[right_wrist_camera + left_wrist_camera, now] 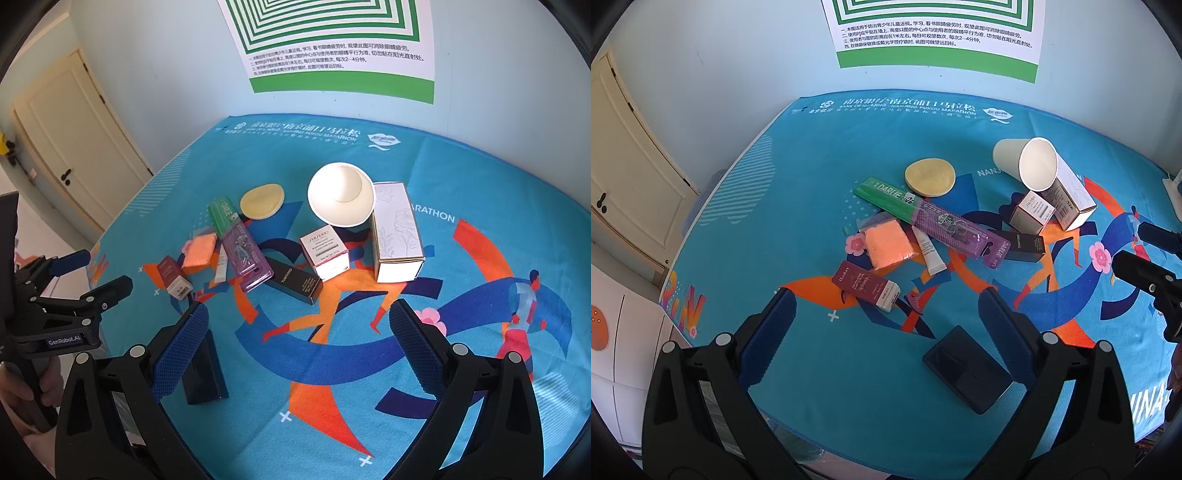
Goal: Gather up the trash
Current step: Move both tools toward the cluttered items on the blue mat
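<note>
Pale blue wall (155,85) bearing a green-striped poster (332,44); cream door (77,136) left, apparently shut.

On the bright blue cloth (480,177) with running people printed on it lie many small things. There is one white paper cup (341,195) on its side. There is one round yellow sponge pad (261,201). There is one long green and purple toothbrush pack (240,243). There is one clear bag with orange stuff (199,251) inside. There is one small white tube (221,269). There are four little boxes: one tall white box with flower drawings (397,232), one small white and pink box (327,251), one long black box (295,282), one dark red box (173,277). There is one flat black square thing (967,369).
</note>
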{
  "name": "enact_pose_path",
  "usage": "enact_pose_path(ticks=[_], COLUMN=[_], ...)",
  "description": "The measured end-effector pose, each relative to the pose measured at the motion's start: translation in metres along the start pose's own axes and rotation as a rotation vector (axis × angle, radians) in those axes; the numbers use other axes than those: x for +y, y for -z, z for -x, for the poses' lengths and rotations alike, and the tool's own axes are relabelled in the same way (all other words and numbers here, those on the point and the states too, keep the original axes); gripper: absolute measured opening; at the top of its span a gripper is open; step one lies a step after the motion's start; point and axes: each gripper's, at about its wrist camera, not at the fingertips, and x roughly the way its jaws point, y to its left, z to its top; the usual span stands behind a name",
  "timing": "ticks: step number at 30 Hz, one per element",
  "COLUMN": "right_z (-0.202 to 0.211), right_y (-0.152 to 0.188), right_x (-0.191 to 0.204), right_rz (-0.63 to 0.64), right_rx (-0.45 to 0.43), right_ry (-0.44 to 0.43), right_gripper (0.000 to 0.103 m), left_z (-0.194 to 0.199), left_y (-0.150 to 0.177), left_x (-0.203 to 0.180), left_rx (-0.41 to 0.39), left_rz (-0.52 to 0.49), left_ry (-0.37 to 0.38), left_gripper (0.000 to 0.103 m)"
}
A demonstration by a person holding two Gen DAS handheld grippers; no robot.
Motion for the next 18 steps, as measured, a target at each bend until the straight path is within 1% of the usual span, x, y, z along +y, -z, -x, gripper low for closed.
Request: enact_pose_path(ticks=[11, 18], right_z=[-0.003, -0.009], right_y=[0.001, -0.007], right_x=[-0.001, -0.011], right_rz=[-0.001, 0.01], right_rx=[0.004, -0.004], right_ry=[0.002, 0.032], right_gripper=[0.097, 0.097], left_z=[-0.005, -0.018], left_y=[-0.001, -0.009], left_x=[-0.001, -0.008], left_rx=[0.015, 0.032], left_rz=[-0.006, -0.041], left_ry=[0.009, 0.031], left_gripper=[0.097, 0.097])
